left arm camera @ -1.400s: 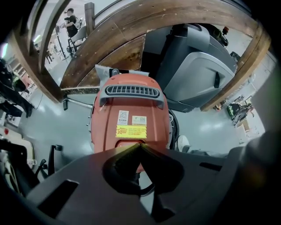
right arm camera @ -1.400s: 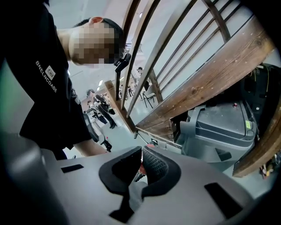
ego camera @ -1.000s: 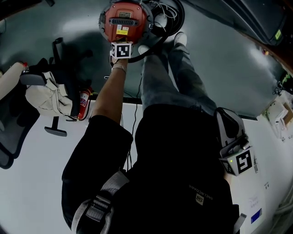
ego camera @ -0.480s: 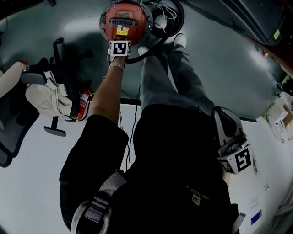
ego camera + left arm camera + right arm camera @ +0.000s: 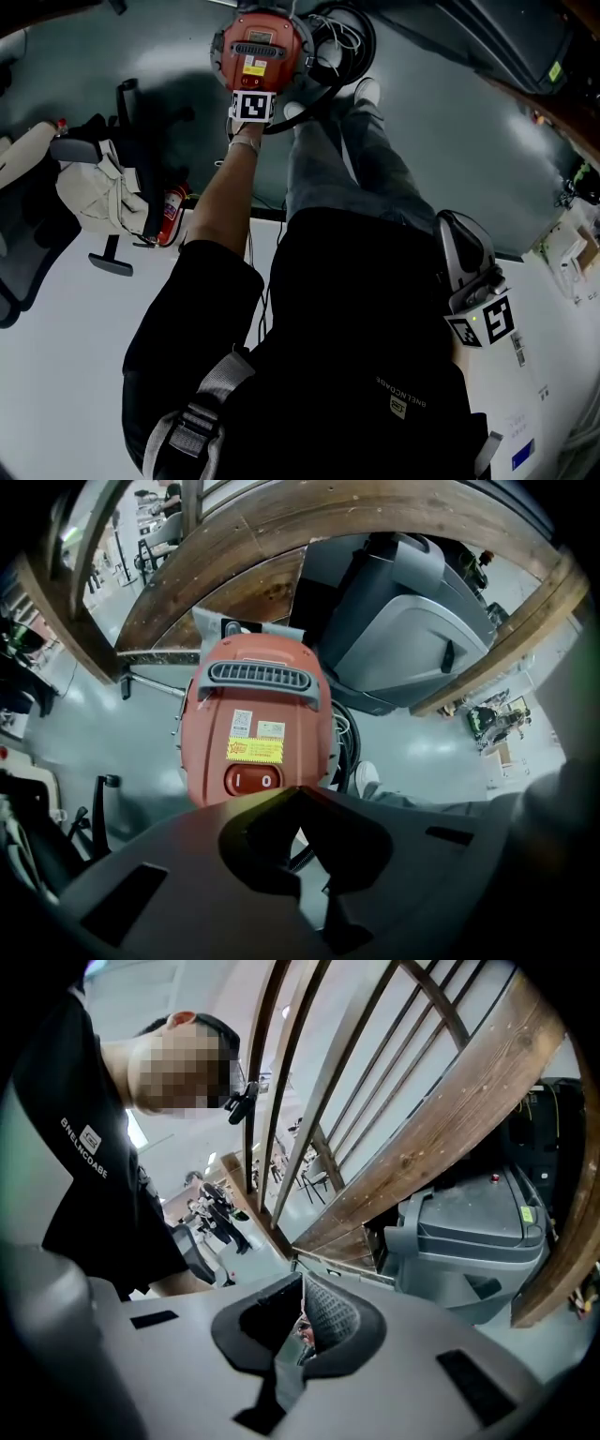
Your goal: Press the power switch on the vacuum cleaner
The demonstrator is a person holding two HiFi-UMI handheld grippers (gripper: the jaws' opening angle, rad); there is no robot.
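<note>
Spotter: Status on the left?

Me: I have the left gripper stretched out low toward the red vacuum cleaner. It stands on the grey floor ahead of my shoe, with its black hose coiled just beside it.

Spotter: Fingers?

Me: My left fingers are pressed together with nothing between them. In the left gripper view their tips lie just below and to the right of the red power switch, which sits under the yellow label. I cannot tell whether they touch it.

Spotter: And the right?

Me: The right gripper hangs at my right side, over the edge of the white table, well apart from the vacuum cleaner. Its fingers are closed too, and empty. That view looks up at a wooden railing and a grey bin.

Spotter: Anything else nearby?

Me: A fire extinguisher is beside an office chair on my left.
</note>
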